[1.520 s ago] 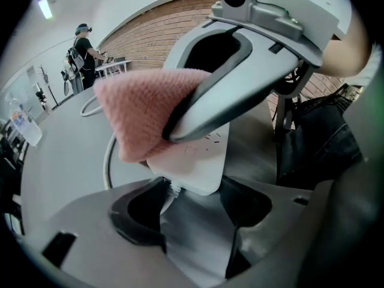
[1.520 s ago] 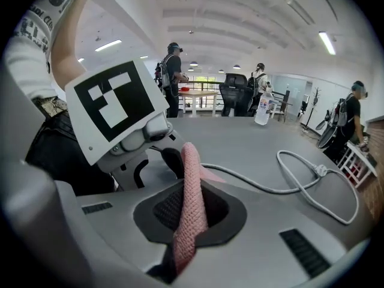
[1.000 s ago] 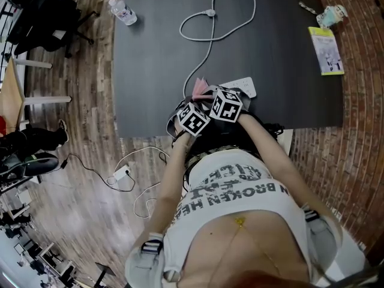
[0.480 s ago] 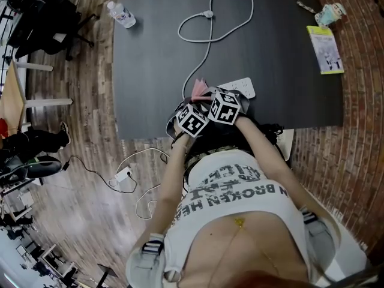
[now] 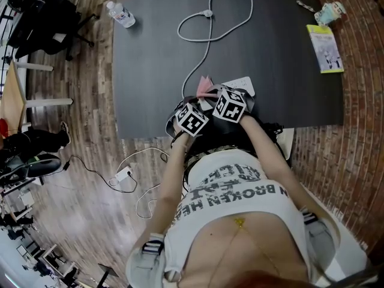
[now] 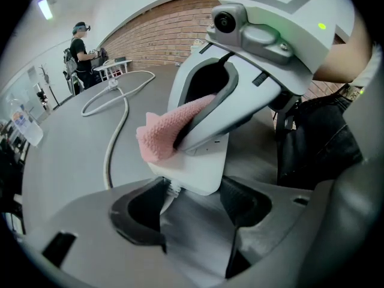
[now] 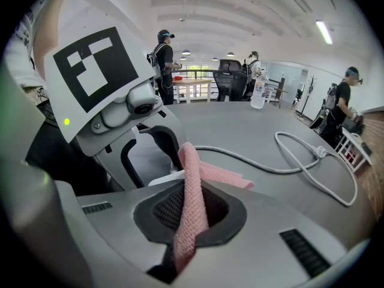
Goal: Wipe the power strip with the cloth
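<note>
The white power strip (image 5: 245, 85) lies near the front edge of the dark table (image 5: 150, 71), and its grey cable (image 5: 207, 47) loops away to the back. My left gripper (image 5: 195, 114) grips the cable end of the strip (image 6: 201, 164), one jaw against each side. My right gripper (image 5: 227, 99) is shut on the pink cloth (image 5: 204, 87), which it holds down on the strip's top. In the right gripper view the cloth (image 7: 192, 167) runs up between the jaws of that gripper (image 7: 191, 212) and folds over the strip. The strip's middle is hidden under both grippers.
A water bottle (image 5: 122, 12) lies at the table's back left. At the back right are a printed booklet (image 5: 326, 50) and a small teal object (image 5: 332, 14). The cable's plug (image 5: 209, 13) rests at the back. People stand far behind.
My right gripper has slid a little to the right along the strip with the cloth. The left gripper has stayed in place.
</note>
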Demonstrator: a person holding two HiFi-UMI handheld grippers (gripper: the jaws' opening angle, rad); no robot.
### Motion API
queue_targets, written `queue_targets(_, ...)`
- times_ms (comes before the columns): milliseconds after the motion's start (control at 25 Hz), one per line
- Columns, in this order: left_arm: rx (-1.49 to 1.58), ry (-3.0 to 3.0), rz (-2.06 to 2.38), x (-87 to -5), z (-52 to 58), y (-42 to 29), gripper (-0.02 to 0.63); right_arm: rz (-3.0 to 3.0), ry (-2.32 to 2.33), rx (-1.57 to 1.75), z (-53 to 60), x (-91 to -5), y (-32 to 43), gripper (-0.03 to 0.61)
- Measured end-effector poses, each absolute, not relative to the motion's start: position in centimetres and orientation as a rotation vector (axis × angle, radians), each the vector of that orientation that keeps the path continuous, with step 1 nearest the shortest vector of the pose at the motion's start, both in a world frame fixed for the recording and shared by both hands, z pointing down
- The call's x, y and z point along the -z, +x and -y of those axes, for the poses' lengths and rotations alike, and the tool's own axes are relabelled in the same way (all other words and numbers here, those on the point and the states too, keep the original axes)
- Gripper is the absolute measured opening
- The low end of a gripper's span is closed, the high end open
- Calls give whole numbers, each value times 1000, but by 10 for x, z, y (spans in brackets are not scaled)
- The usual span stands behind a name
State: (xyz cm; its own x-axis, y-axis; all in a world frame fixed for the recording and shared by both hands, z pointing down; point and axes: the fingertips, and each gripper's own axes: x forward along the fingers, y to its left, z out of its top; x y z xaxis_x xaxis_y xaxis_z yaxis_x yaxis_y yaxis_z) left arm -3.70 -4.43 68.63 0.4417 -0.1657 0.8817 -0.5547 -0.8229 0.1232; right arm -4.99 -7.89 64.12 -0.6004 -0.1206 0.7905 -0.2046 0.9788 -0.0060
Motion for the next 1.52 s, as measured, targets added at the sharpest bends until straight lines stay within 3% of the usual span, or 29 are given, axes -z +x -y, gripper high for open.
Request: queue_targets(1520,-1329,2315,589,-683,42,-33,273,2175,414,-196,99,-642,23,17)
